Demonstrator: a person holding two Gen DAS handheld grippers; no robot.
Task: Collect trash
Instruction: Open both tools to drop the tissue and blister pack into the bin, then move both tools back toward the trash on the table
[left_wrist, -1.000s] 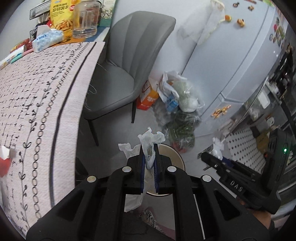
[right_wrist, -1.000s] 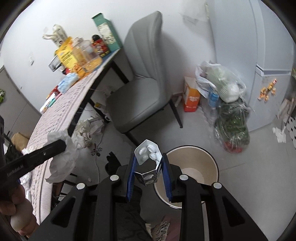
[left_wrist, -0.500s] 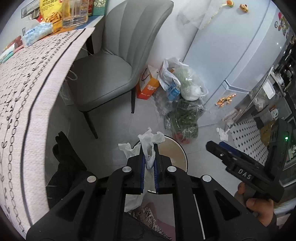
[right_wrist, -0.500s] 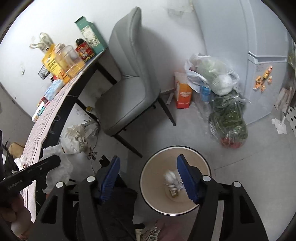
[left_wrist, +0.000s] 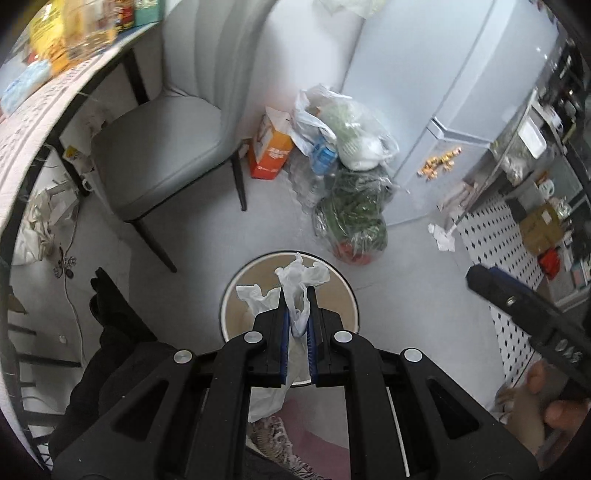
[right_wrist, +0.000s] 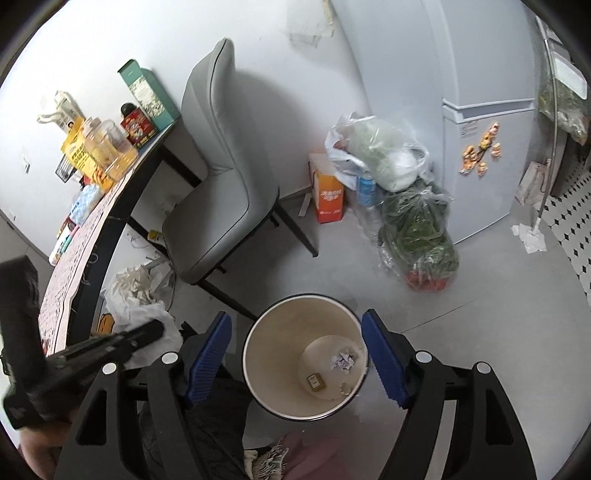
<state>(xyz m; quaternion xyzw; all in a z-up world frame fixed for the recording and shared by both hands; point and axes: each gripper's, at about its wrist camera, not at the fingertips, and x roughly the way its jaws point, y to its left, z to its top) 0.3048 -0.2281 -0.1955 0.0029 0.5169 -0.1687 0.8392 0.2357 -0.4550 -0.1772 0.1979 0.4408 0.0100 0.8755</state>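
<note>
Trash sits in two places. A crumpled white plastic wrap (left_wrist: 295, 284) is pinched tight between the blue pads of the left gripper (left_wrist: 297, 295), and it hangs right above the round bin (left_wrist: 229, 295) on the floor. Part of the wrap sticks up past the pads and part dangles below them.

The right gripper (right_wrist: 296, 328) has just been opening its jaws, and now they stand wide apart with nothing between them. It hangs over the same bin (right_wrist: 258, 354). Down at the bottom of the bin lie a crumpled white and silvery scrap (right_wrist: 343, 360) and a small yellow-brown piece (right_wrist: 315, 381).

In the right wrist view, the left gripper shows as a black bar at the left edge, with the white wrap puffed up beside its tip. In the left wrist view, the right gripper (left_wrist: 476, 275) pokes in from the right, with a hand (left_wrist: 532, 417) below it.

A grey chair (right_wrist: 221, 192) stands behind the bin, next to a table (right_wrist: 70, 273) with snacks and boxes on it. Near the fridge (right_wrist: 480, 147) sit an orange carton (right_wrist: 330, 199) and some plastic bags (right_wrist: 384, 155), one full of greens. A person's dark trousers (left_wrist: 110, 354) show at the bottom left.
</note>
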